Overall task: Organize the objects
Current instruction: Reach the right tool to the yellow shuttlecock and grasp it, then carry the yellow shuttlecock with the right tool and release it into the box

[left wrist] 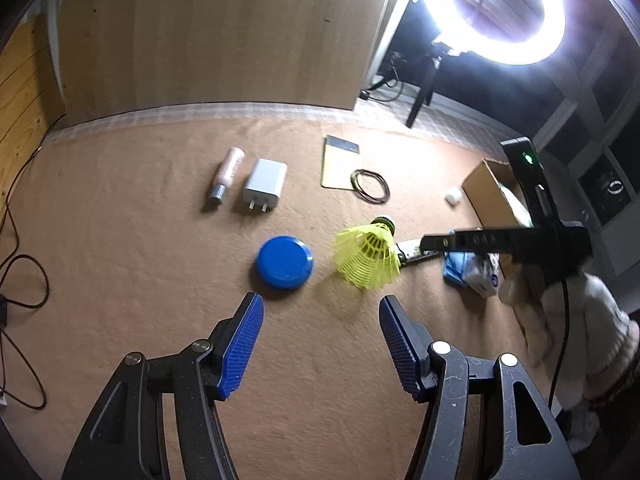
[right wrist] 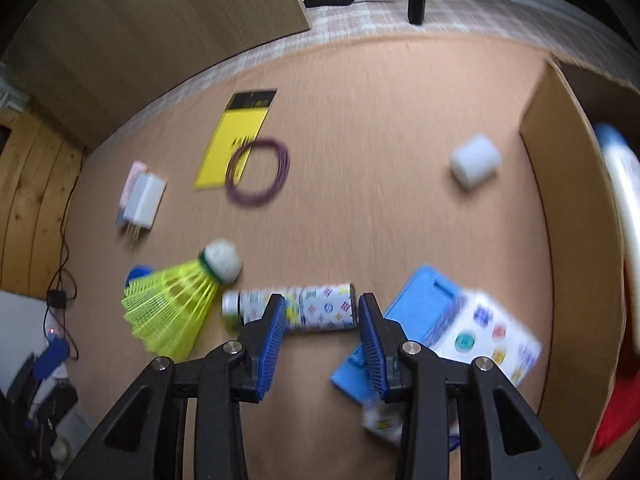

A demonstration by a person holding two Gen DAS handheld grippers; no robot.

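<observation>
My left gripper (left wrist: 321,302) hangs open over the tan mat, with nothing between its blue pads. Just beyond its tips lie a blue round lid (left wrist: 285,262) and a yellow shuttlecock (left wrist: 366,258). My right gripper (right wrist: 322,304) points down over a patterned tube (right wrist: 316,310) that lies crosswise under its tips. Its jaws stand narrowly apart and the pads do not press on the tube. The shuttlecock (right wrist: 180,304) lies to its left and a blue-and-white tissue pack (right wrist: 460,328) to its right. In the left wrist view one of the right gripper's fingers (left wrist: 440,241) reaches in from the right.
A white charger (left wrist: 264,184), a pink tube (left wrist: 228,174), a yellow card (right wrist: 236,140) and a ring of hair ties (right wrist: 258,178) lie farther back. A white cylinder (right wrist: 475,166) sits by a cardboard box (right wrist: 568,220) on the right. Cables (left wrist: 20,280) trail off the mat's left edge.
</observation>
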